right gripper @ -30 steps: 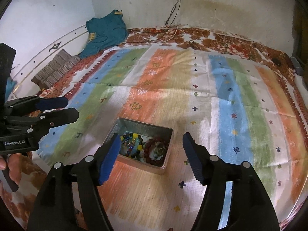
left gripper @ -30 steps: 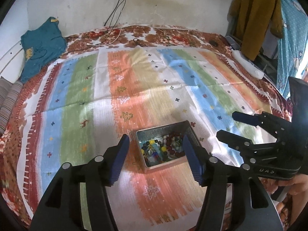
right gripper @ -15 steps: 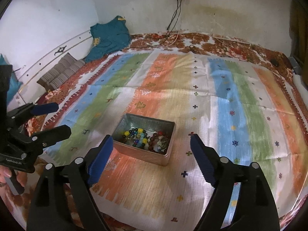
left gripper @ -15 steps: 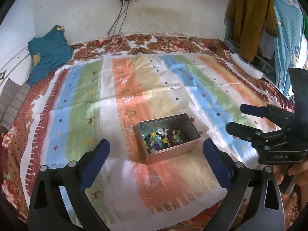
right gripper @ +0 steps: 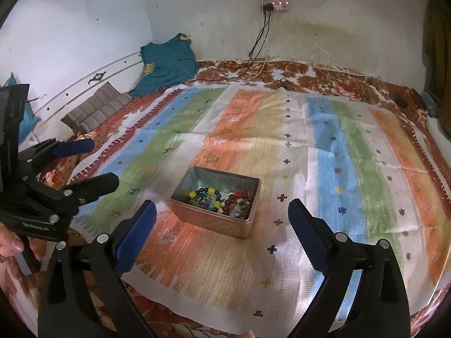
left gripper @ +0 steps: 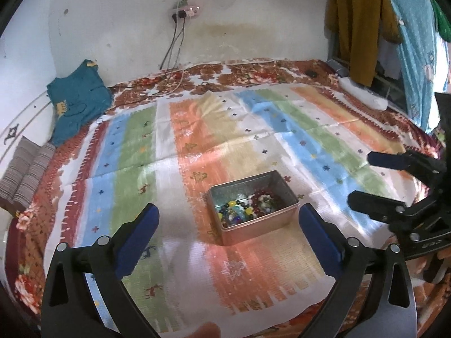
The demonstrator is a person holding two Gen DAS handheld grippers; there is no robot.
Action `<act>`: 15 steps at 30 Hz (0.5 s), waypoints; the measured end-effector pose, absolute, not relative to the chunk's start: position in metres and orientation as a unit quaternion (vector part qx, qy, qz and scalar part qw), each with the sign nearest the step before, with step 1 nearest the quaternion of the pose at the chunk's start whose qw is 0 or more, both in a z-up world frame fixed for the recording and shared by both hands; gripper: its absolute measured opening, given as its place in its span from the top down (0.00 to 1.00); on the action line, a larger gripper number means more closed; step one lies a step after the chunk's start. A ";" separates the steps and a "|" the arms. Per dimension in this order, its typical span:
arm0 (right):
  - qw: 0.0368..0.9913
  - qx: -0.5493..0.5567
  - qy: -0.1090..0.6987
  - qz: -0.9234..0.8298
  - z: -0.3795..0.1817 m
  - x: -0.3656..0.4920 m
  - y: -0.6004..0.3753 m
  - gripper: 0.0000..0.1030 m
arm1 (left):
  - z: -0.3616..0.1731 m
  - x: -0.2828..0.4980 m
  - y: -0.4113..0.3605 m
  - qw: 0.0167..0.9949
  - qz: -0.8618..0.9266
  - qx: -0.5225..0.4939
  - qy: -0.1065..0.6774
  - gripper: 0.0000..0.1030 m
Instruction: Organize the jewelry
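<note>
A rectangular metal tin [left gripper: 284,208] [right gripper: 214,224] sits on the striped cloth and holds bead jewelry: multicoloured beads [left gripper: 235,211] [right gripper: 203,195] and dark red beads [left gripper: 263,194] [right gripper: 238,198]. My left gripper [left gripper: 228,225] is open and empty, held back from the tin's near side; it also shows at the left of the right wrist view [right gripper: 97,166]. My right gripper [right gripper: 221,217] is open and empty, held above the tin's near edge; it also shows at the right of the left wrist view [left gripper: 363,178].
The striped cloth [left gripper: 197,146] [right gripper: 324,146] covers a floral bedsheet [left gripper: 253,76]. A teal garment [left gripper: 77,98] [right gripper: 167,62] and a striped cushion [left gripper: 25,166] [right gripper: 95,109] lie at the far left. Cables [right gripper: 259,42] hang from a wall socket. Clothes [left gripper: 360,22] hang at the right.
Both grippers have pulled back and up from the tin. The jaws of both have opened wider. The tin has not moved.
</note>
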State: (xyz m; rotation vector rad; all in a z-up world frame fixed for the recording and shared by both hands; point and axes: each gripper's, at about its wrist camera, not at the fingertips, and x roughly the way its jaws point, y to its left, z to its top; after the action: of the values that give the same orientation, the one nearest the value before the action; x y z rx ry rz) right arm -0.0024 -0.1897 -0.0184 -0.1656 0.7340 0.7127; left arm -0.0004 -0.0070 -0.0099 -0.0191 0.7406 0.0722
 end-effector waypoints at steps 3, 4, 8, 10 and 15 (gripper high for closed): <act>0.868 -0.077 0.350 0.345 -0.018 -0.004 -0.191 0.07 | -0.011 -0.001 -0.008 0.931 0.028 -0.010 0.364 0.05; 0.867 -0.075 0.351 0.347 -0.018 -0.003 -0.192 0.07 | -0.011 -0.001 -0.008 0.931 0.026 -0.009 0.364 0.05; 0.866 -0.068 0.352 0.348 -0.018 -0.003 -0.195 0.07 | -0.011 -0.002 -0.010 0.932 0.026 -0.005 0.361 0.05; 0.866 -0.068 0.353 0.348 -0.018 -0.003 -0.195 0.07 | -0.010 -0.003 -0.009 0.933 0.023 -0.009 0.358 0.05; 0.868 -0.067 0.350 0.346 -0.017 -0.005 -0.194 0.07 | -0.009 -0.006 -0.007 0.936 0.022 -0.019 0.351 0.05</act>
State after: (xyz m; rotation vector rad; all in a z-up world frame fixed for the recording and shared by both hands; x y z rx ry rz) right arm -0.0049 -0.1939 -0.0166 -0.1403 0.7335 0.7246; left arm -0.0058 -0.0072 -0.0086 -0.0396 0.7179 0.0454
